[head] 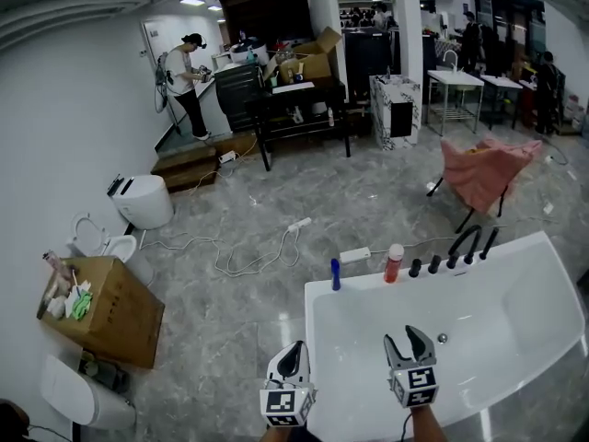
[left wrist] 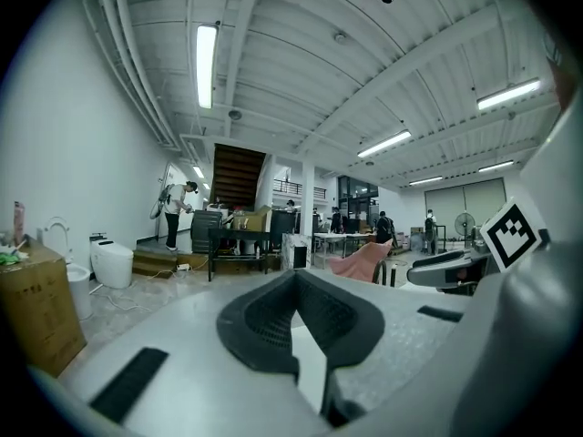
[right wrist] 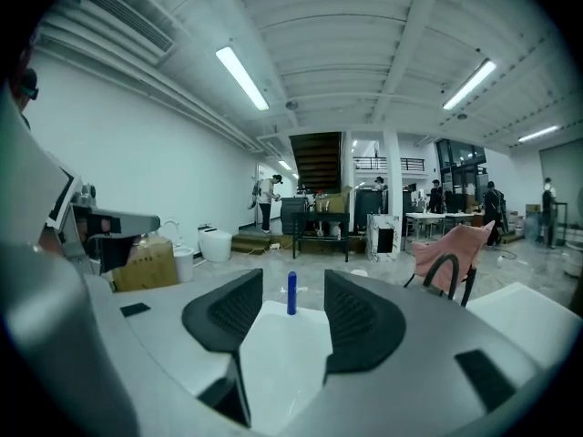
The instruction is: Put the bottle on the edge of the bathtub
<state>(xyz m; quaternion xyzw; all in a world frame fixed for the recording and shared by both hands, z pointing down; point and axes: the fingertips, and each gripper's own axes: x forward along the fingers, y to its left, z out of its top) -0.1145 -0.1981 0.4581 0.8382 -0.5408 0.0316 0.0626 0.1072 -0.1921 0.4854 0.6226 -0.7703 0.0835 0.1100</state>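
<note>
We look down on a white tub (head: 502, 302) on a grey marble floor (head: 239, 325) in a big, cluttered hall. The blue bottle (head: 335, 274) stands upright on the tub's far rim, near its left corner, long axis vertical. Our left gripper (head: 293, 359) has its jaws together and empty; our right gripper (head: 410, 341) has them apart and empty.

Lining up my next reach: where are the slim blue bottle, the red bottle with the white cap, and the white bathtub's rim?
slim blue bottle (head: 335, 275): head view, mid-body.
red bottle with white cap (head: 393, 267): head view, red body.
white bathtub (head: 366, 281): head view, far rim between the bottles.
</note>
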